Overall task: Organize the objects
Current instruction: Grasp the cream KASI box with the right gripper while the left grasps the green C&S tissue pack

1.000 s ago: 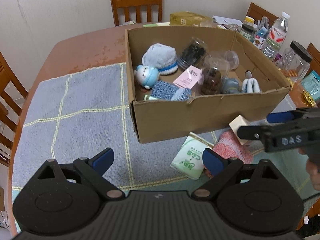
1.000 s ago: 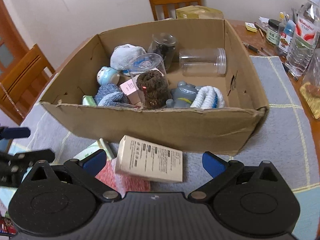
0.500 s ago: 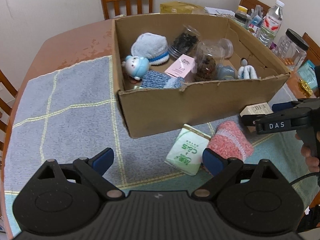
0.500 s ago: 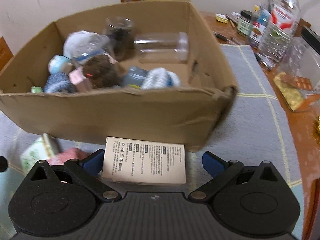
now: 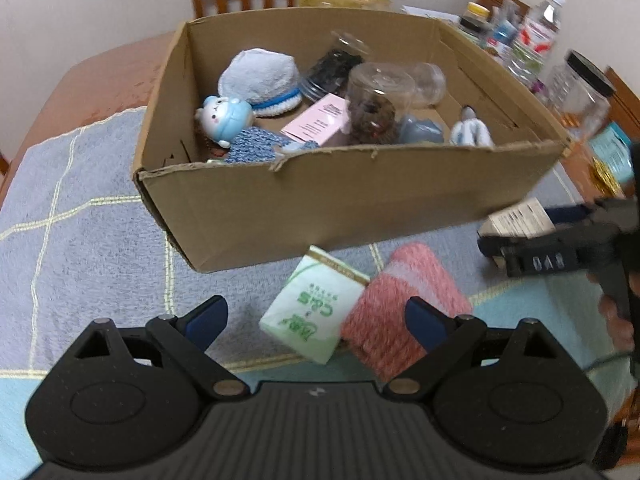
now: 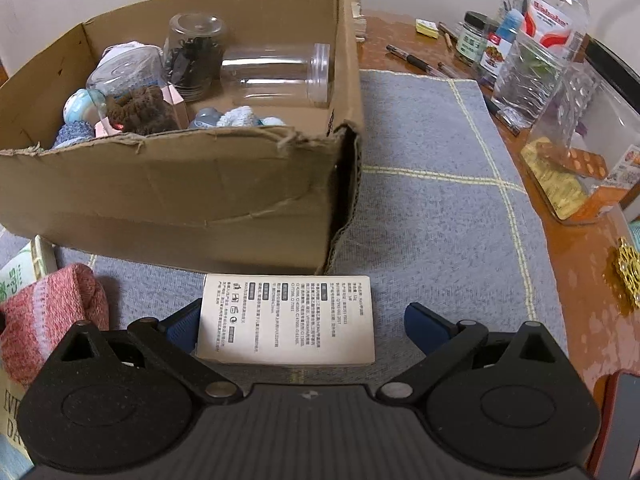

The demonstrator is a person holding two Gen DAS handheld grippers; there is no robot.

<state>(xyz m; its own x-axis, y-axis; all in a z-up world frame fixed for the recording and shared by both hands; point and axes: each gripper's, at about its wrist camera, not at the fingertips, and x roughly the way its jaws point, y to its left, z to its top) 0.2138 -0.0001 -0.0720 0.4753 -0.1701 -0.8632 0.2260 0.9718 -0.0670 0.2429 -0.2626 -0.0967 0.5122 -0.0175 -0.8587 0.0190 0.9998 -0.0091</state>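
On the left of the worktop (image 5: 100, 76) lies a grey checked mat (image 5: 80, 216). The left tool (image 5: 316, 320) hangs above it with its jaws spread wide and nothing between them; its blue fingertips (image 5: 208, 320) stand apart, one on bare mat, the other over the roll. Just ahead of that tool a green tissue pack (image 5: 316, 320) lies flat, touching a pink knitted roll (image 5: 404, 312) on its right. Behind both stands an open carton (image 5: 320, 204) holding a pale blue cap (image 5: 260, 76), a small doll (image 5: 224, 116), a pink box (image 5: 320, 124), clear jars (image 6: 280, 76) and soft toys.

Further right, in front of the carton's near corner, a beige printed box (image 6: 288, 320) lies flat on the mat. The right tool (image 6: 308, 328) is also wide, its jaws on either side of that box; the left pad seems to be right at the box's edge, though I cannot tell if it touches, and the right pad stands clear of it.

At the far right of the worktop stand a water bottle (image 6: 556, 12), small jars and a clear tub (image 6: 580, 168).
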